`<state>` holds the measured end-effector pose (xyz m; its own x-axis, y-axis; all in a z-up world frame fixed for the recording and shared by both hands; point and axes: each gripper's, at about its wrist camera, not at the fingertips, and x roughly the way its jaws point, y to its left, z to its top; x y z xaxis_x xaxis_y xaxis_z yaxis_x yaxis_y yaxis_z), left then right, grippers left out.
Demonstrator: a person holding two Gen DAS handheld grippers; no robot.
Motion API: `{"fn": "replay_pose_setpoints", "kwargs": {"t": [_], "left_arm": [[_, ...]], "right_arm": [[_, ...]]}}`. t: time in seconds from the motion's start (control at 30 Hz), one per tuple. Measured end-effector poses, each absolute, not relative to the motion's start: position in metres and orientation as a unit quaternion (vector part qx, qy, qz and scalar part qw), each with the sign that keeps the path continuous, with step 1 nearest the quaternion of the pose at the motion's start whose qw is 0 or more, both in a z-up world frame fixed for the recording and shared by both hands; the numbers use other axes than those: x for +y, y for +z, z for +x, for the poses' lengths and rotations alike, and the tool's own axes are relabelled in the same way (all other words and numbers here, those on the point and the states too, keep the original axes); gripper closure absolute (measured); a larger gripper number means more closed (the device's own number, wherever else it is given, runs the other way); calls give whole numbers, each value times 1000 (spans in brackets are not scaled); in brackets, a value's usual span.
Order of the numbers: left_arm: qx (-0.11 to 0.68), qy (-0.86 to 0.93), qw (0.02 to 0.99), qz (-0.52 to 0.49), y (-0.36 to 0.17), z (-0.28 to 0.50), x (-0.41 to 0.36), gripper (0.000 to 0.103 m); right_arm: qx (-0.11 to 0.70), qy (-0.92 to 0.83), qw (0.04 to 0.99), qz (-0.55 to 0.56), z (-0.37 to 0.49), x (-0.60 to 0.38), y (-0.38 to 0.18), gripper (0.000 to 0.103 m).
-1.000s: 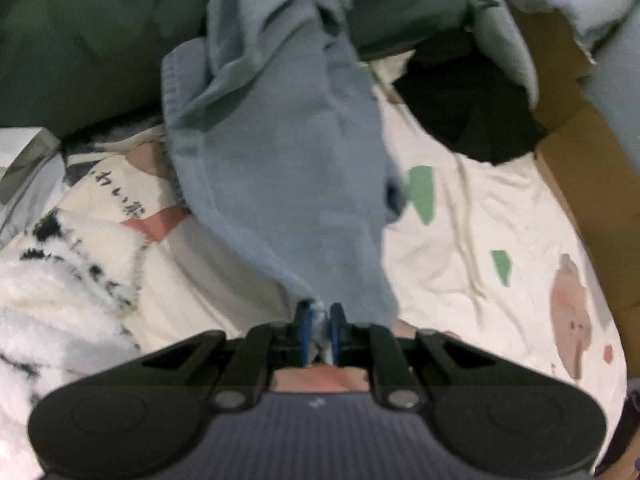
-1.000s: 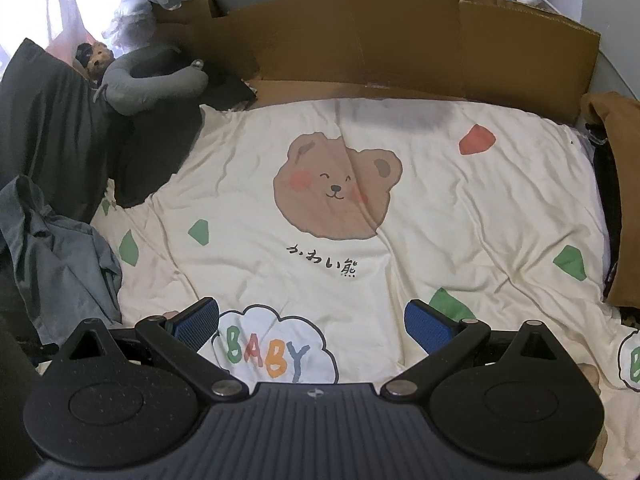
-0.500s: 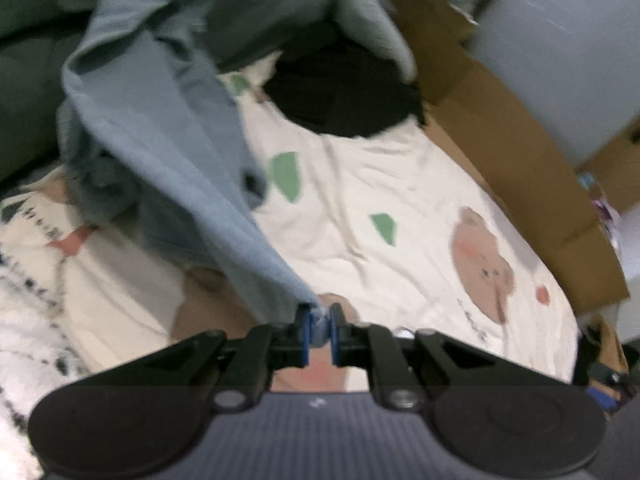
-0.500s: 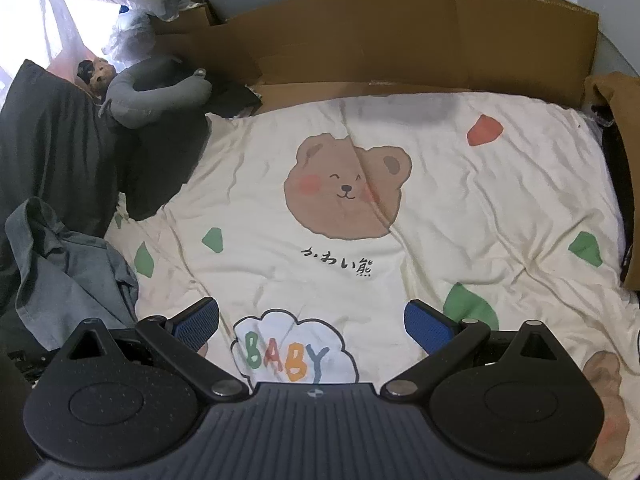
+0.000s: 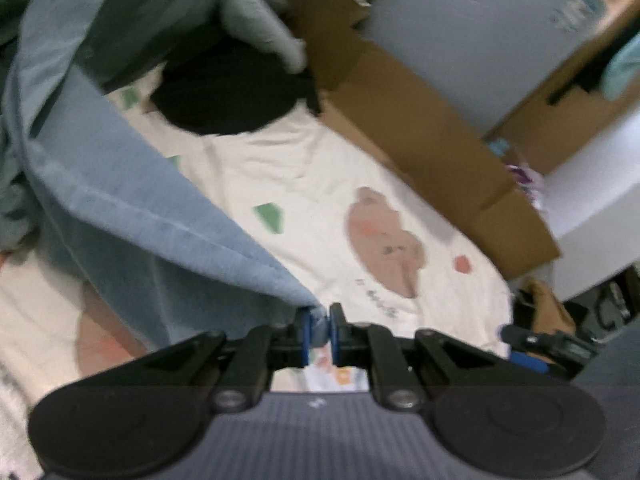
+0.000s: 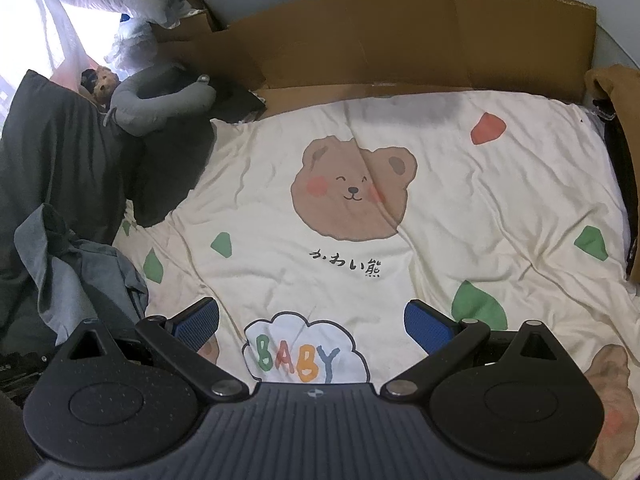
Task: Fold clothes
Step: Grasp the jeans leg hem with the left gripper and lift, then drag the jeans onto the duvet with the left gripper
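A: What's the setting?
B: A bed under a cream sheet [image 6: 460, 216] printed with a bear face [image 6: 352, 188], green leaf shapes and the word BABY. Brown cardboard [image 6: 400, 36] walls its far side, and dark bedding [image 6: 52, 160] is heaped at the left with a grey neck pillow [image 6: 160, 100] on top.

A: Where's the garment?
B: The blue-grey garment [image 5: 132, 208] hangs from the left tongs [image 5: 319, 330], which are clamped on its corner. It drapes back to the left, onto the sheet's left edge beside the dark bedding.

A: And the right tongs [image 6: 312, 320]?
B: Spread wide apart with nothing between them, poised over the BABY print at the near edge.
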<state>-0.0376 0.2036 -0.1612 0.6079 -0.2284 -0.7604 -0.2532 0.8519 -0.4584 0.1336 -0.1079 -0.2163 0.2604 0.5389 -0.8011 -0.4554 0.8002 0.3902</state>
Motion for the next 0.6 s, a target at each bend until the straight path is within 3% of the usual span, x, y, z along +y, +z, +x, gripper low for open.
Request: {"fn": "replay_pose_setpoints", "kwargs": {"t": [0.43, 0.6], "left_arm": [[467, -115, 840, -252, -164, -12, 134, 93], [500, -102, 830, -226, -182, -8, 122, 80]], "right_arm": [[525, 293, 798, 47, 138, -122, -220, 2], [529, 288, 797, 45, 139, -124, -224, 2]]}}
